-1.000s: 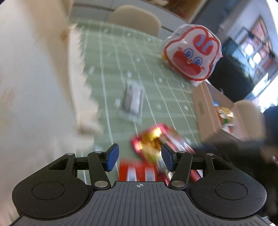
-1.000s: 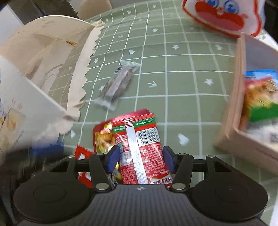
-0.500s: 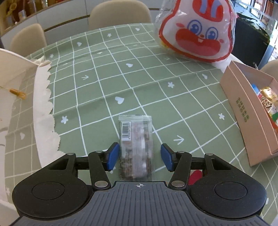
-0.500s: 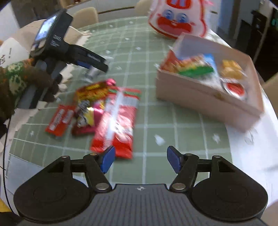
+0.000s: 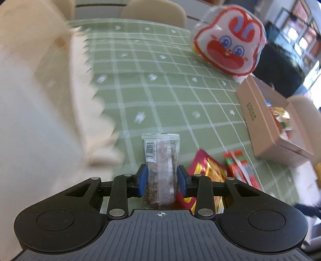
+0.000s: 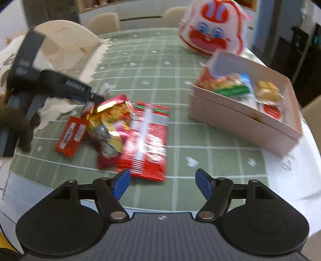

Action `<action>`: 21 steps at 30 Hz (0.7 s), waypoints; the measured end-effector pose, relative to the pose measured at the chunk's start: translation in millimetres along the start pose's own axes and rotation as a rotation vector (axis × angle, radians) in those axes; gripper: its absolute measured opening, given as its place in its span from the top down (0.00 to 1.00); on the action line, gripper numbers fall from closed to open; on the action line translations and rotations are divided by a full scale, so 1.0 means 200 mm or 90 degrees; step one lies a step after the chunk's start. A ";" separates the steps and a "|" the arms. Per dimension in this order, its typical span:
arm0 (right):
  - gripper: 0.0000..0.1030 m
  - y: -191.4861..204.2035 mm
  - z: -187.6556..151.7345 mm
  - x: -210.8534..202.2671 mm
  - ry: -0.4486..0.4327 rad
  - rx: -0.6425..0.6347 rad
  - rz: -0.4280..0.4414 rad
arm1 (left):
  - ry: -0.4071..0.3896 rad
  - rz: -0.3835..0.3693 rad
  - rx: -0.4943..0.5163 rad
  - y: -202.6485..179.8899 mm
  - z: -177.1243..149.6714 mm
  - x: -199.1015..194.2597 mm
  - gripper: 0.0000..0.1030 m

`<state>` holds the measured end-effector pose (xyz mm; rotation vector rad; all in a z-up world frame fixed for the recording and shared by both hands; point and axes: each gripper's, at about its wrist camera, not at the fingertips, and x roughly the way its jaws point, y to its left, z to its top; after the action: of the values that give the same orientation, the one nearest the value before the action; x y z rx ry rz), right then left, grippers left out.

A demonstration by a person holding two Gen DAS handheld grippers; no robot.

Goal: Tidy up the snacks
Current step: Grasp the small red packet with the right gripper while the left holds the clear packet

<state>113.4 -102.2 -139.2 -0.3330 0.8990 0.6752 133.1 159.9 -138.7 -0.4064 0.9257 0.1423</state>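
Observation:
My left gripper (image 5: 162, 180) is shut on a clear snack bar packet (image 5: 161, 158) with a barcode, held just above the green checked tablecloth. In the right wrist view the left gripper (image 6: 60, 86) hangs over the snack pile: a large red packet (image 6: 148, 138), a gold and red packet (image 6: 110, 124) and a small red bar (image 6: 71, 136). My right gripper (image 6: 163, 183) is open and empty, near the table's front edge. The pink box (image 6: 244, 118) at the right holds several snacks; it also shows in the left wrist view (image 5: 260, 120).
A rabbit-face bag (image 6: 212, 30) stands at the back right, also in the left wrist view (image 5: 228, 44). A cream paper bag with a scalloped edge (image 5: 50, 100) lies at the left. Beige chairs (image 5: 154, 10) stand behind the table.
My left gripper has closed on the clear packet and lifted it toward the pile. My right gripper has let go of the red packet and drawn back, staying open.

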 end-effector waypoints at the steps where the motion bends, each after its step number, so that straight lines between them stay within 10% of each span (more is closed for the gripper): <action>1: 0.29 0.04 0.00 0.01 -0.001 -0.007 0.005 | -0.003 -0.001 -0.015 0.03 -0.07 -0.06 0.64; 14: 0.25 0.75 0.03 0.17 0.038 -0.219 0.187 | -0.053 0.045 -0.189 0.45 -0.49 -0.44 0.64; 21: 0.24 0.77 -0.01 0.20 0.038 -0.282 0.137 | -0.064 0.040 -0.215 0.49 -0.57 -0.54 0.64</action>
<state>26.9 27.8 -171.0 -0.6594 0.8436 1.0713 -45.4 210.1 -141.3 -0.6765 0.8169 0.3760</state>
